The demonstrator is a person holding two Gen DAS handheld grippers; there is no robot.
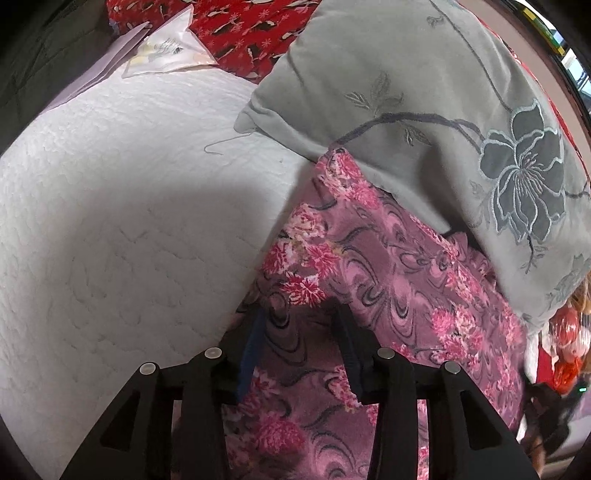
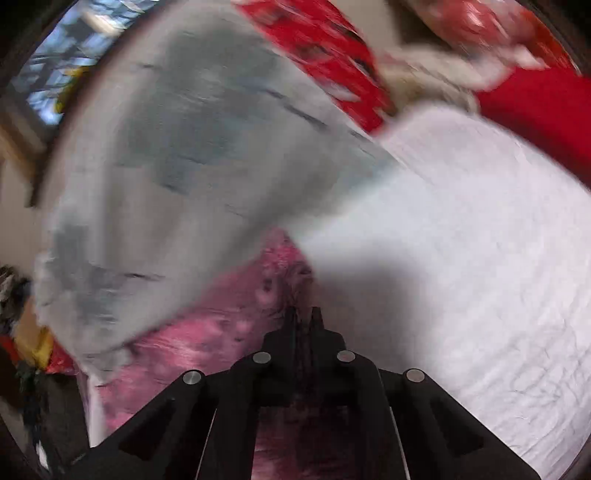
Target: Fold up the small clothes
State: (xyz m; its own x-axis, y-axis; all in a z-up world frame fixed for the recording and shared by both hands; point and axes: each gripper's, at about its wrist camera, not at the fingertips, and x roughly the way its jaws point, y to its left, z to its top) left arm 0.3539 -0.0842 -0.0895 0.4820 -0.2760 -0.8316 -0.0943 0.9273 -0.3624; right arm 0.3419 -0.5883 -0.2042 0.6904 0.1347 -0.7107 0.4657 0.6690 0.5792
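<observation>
White quilted bed (image 1: 122, 206) fills both views; a grey pillow (image 1: 406, 92) with a stitched flower lies toward 1 o'clock in the left wrist view, red patterned fabric (image 1: 236, 29) behind it at 12.

Garment (image 1: 388, 258): pink floral cloth, spread on the bed. Its far corner at 12–1 o'clock runs under the pillow's edge, so part of it is hidden. Judgement: you are taking the near edge with both tongs to lift it clear and start a fold.

Left tongs (image 1: 301, 317): roughly half open, straddling a raised ridge of the cloth at 6 o'clock. Fabric sits between the fingers (image 1: 255, 343), but I cannot tell whether the pads press on it; no firm pinch is visible.

Right tongs (image 2: 304, 314): your view here is badly motion-blurred. The jaws stand together with next to no gap, and a dark-pink strip of the garment (image 2: 221, 343) appears caught between the tips. Reads as a pinch on the cloth edge. The pillow (image 2: 166, 166) sits at 10–11 o'clock, bed (image 2: 480, 258) at 2–4.

Risk, judged: lifting while the far corner is under the pillow may drag the pillow or skew the fold.
</observation>
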